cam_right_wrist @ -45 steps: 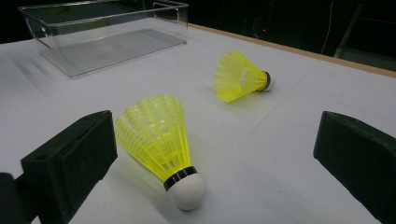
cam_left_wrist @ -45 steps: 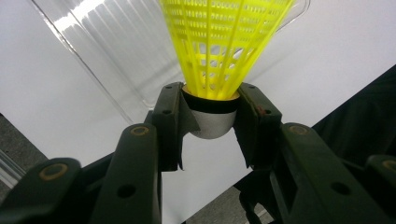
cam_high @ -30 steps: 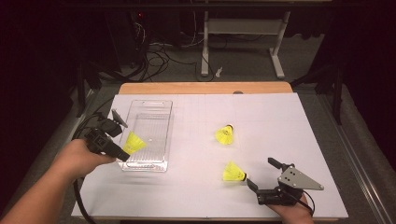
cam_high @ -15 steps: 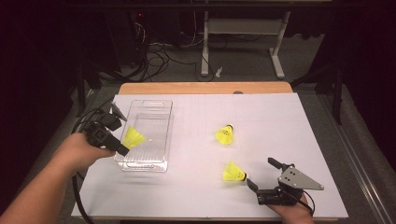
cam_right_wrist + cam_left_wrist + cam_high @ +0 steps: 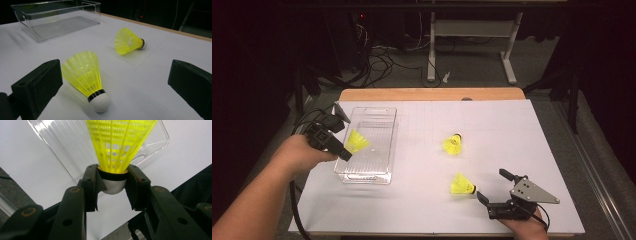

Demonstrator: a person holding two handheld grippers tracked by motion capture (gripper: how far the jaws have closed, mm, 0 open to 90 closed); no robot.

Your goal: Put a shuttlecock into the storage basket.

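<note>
Risk sat mostly with your left gripper (image 5: pixel 113 185): its fingers (image 5: pixel 91 186) were clamped on the white cork of the held shuttlecock (image 5: pixel 356 141), a rounded base that looked likely to squirt out if the squeeze eased or the skirt brushed a wall. In the high view, at left of centre of the frame, that shuttlecock hung over the clear bin (image 5: pixel 379 176), near its left wall. A release from there might have bounced it off the rim onto the worktop (image 5: pixel 512 130), judging by how close to the edge it was.

Its long axis ran along the gripper, cork toward your hand, skirt fanning away toward the bin floor, up and right in the high view.

Your right gripper (image 5: pixel 496 188), at lower right of the frame, had its fingers (image 5: pixel 37 85) spread wide, empty, either side of the near shuttlecock (image 5: pixel 86 76). That one lay on its side, cork toward the gripper, skirt pointing away and leftward in the right gripper view. Closing on the skirt instead of the cork could have crushed it. The far shuttlecock (image 5: pixel 128 41) lay on its side too, cork to the right.
</note>
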